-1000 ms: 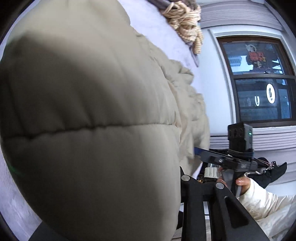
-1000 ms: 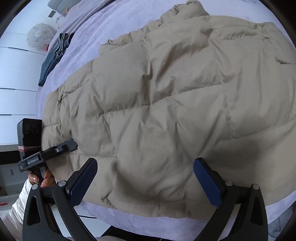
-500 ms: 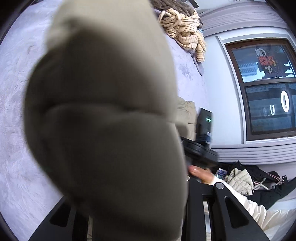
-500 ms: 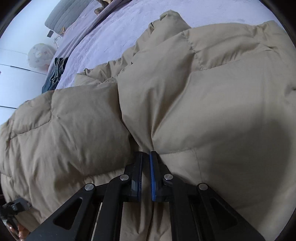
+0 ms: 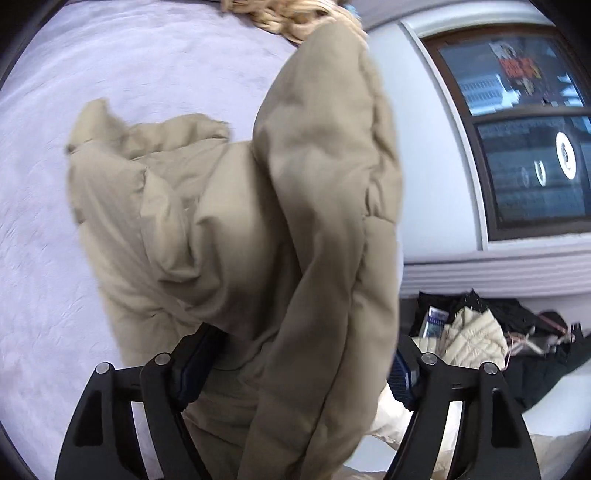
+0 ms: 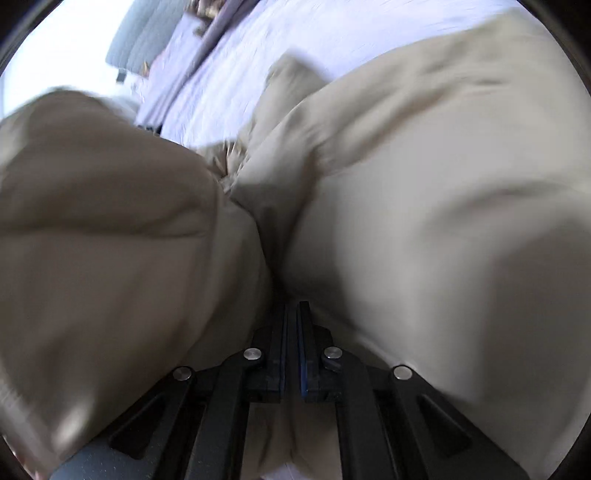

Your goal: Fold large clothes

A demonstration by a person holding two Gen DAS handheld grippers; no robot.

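A large beige puffer jacket (image 5: 280,229) hangs bunched in front of the left wrist camera, above the lilac bedspread (image 5: 55,184). My left gripper (image 5: 295,369) has its jaws wide apart with a thick fold of the jacket between them; whether the pads press it is unclear. In the right wrist view the same jacket (image 6: 424,221) fills the frame, bulging on both sides. My right gripper (image 6: 292,325) is shut on a pinched fold of the jacket.
A dark window (image 5: 524,122) and white wall are at the right. A pile of clothes (image 5: 480,332) lies below the window. A tan knitted item (image 5: 280,14) lies at the far edge of the bed. A grey cushion (image 6: 140,44) is far back.
The right gripper closed on a jacket fold and lifted it. The jacket rose off the bed and now hangs in folds; the left gripper's jaws now show, spread around the fabric.
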